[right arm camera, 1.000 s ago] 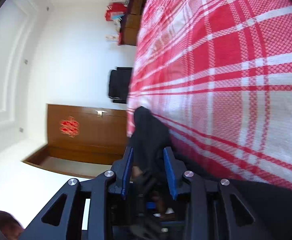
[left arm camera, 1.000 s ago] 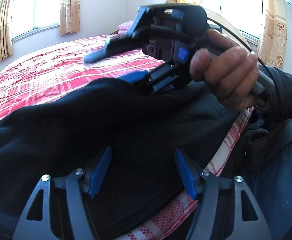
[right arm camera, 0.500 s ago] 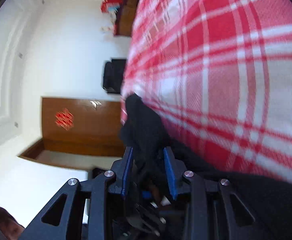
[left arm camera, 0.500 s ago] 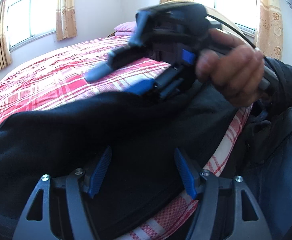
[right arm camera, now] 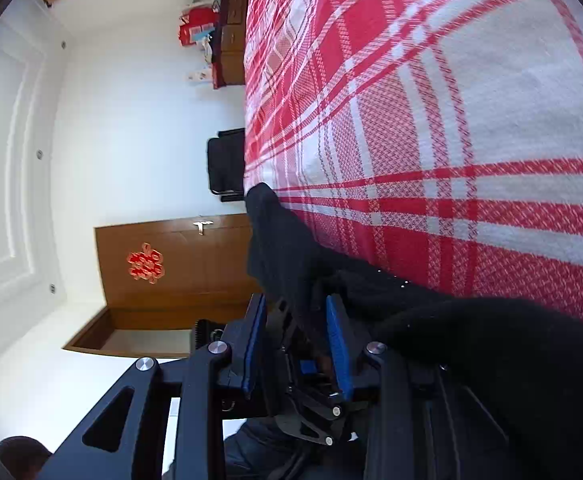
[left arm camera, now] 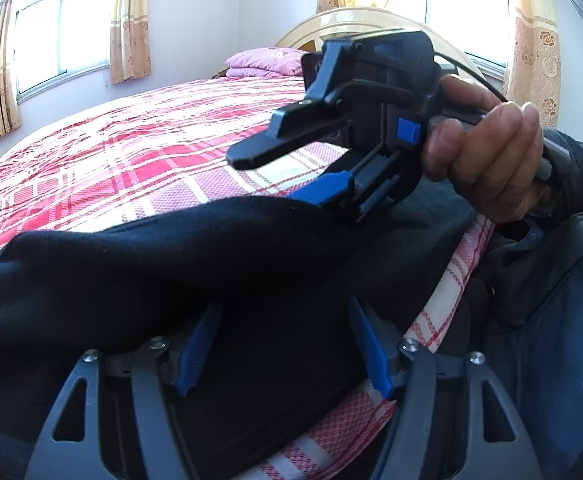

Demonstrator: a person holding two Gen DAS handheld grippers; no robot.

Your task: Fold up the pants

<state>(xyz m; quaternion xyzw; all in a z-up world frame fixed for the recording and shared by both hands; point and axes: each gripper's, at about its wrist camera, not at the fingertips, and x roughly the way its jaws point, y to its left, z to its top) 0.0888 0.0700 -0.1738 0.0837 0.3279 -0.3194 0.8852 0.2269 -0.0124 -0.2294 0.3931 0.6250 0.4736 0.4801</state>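
Note:
Black pants (left arm camera: 179,272) lie bunched along the near edge of the bed with the red and white plaid cover (left arm camera: 139,152). My left gripper (left arm camera: 283,340) is open, its blue pads wide apart over the black cloth. My right gripper (left arm camera: 275,176) shows in the left wrist view, held by a hand, its jaws spread just above the pants. In the right wrist view, turned on its side, the right gripper (right arm camera: 295,340) stands partly open with a fold of the pants (right arm camera: 287,248) between its blue pads.
A pink folded pillow (left arm camera: 267,65) and a curved headboard (left arm camera: 355,20) are at the bed's far end, with curtained windows behind. The right wrist view shows a wooden door (right arm camera: 179,264), a black chair (right arm camera: 225,168) and a cabinet (right arm camera: 231,32). A person in dark clothes (left arm camera: 551,320) stands at the right.
The right gripper has risen and moved right, and its jaws have spread wider. The pants edge has shifted with it. The left gripper has stayed put and open.

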